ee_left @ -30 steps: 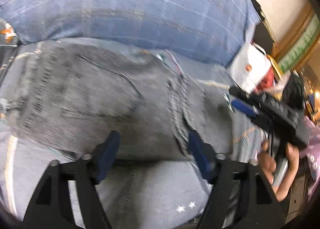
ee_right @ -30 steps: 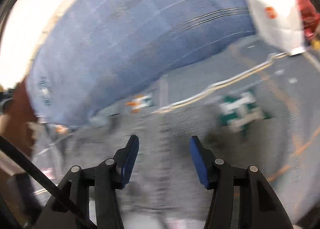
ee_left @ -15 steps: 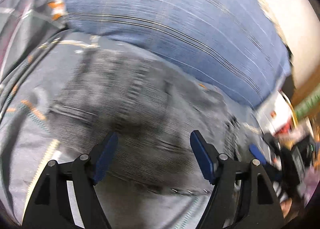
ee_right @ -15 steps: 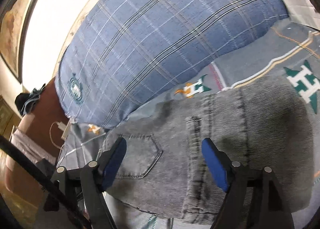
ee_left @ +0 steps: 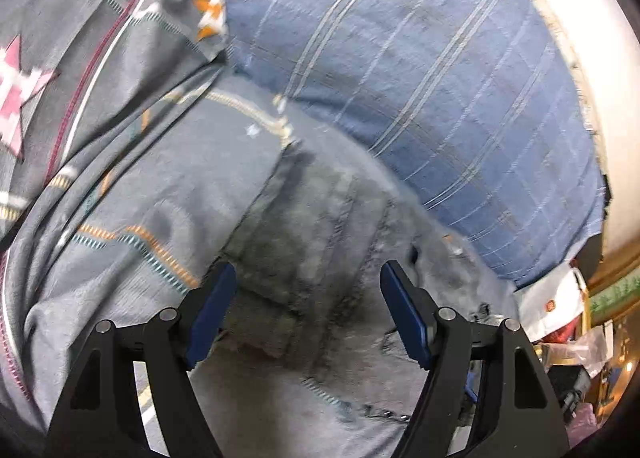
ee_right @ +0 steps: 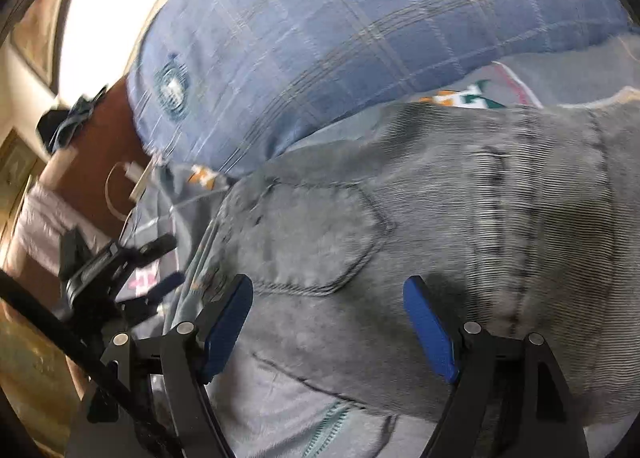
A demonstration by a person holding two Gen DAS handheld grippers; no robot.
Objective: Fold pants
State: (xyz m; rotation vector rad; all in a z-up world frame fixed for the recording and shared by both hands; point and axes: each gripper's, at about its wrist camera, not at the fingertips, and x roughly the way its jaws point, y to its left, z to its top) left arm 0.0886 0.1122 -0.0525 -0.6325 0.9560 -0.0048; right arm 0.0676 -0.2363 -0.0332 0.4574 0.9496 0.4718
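Across the centre and lower half of both wrist views: grey denim pants (ee_left: pixel 320 258), lying in a compact heap on a grey patterned bedsheet (ee_left: pixel 152 185); in the right view the pants (ee_right: pixel 460 238) show a stitched back pocket (ee_right: pixel 316 238) at centre frame.

Lower edge, left view: left gripper (ee_left: pixel 308 310), black frame with blue pads, jaws spread wide, nothing between them, pants just beyond the tips. Same gripper appears at the left edge of the right view (ee_right: pixel 160 266), beside the pants' edge.

Lower edge, right view: right gripper (ee_right: pixel 328 318), jaws likewise wide apart and empty, poised over the pocket area; contact with the cloth cannot be told.

Upper part of both views: blue plaid pillow (ee_left: pixel 440 77), touching the pants' far edge.

Right edge, left view: white bag (ee_left: pixel 552 302), blurred clutter around it.
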